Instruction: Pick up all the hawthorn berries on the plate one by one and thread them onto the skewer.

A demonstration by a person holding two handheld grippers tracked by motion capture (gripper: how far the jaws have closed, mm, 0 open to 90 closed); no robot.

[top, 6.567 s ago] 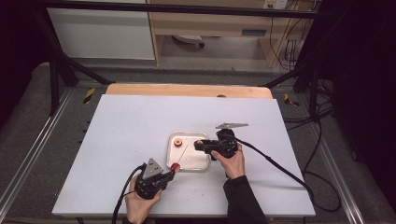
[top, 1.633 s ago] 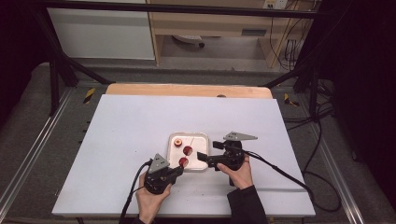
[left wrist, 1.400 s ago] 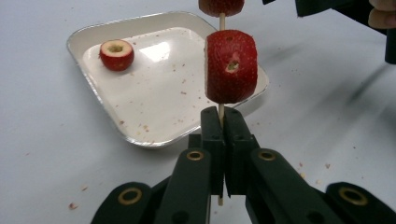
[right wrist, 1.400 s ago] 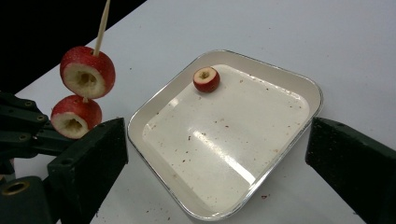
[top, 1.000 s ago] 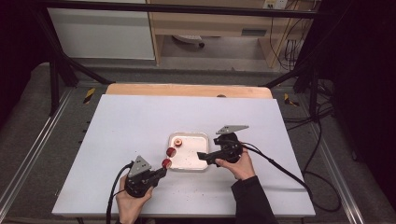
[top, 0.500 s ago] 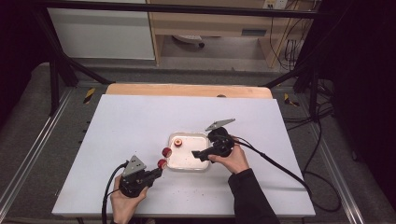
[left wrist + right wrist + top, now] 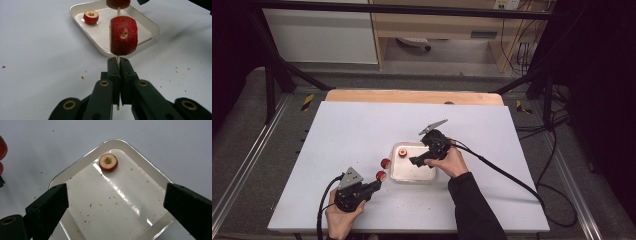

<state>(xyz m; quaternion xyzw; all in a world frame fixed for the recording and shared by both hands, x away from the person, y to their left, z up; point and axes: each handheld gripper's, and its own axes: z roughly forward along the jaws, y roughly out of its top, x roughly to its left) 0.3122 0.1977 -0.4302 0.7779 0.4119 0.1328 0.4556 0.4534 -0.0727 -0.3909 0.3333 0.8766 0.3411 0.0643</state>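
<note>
Your left gripper (image 7: 119,75) clamps the skewer (image 7: 118,59) with two fruit pieces threaded, while your right gripper (image 7: 115,202), jaws spread empty, hovers over the tray (image 7: 82,165) toward the upper-centre fruit piece (image 7: 108,162).

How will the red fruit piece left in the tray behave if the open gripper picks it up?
The fruit piece looks small and probably light. Its rounded red sides may slip or roll on the glossy tray. Its hollowed centre suggests soft flesh, so the open right gripper should probably squeeze gently.
</note>
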